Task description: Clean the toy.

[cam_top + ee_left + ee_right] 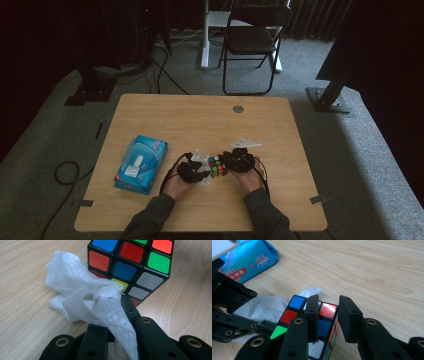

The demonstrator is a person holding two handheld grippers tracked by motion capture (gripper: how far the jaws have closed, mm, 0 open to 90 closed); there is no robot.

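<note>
Mid-wipe on the cube (217, 166), sitting on the table (200, 120) between both grippers. Left gripper (117, 315) fingers clamped on a wipe (85, 300) against its side, right gripper (327, 315) fingers apart, straddling the top edge. Next: hold it steady and rub

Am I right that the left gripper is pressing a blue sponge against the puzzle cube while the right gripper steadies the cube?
Not quite: the left gripper holds a crumpled white wipe, not a blue sponge, as the left gripper view shows. It does press against the puzzle cube, which the right gripper steadies.
</note>
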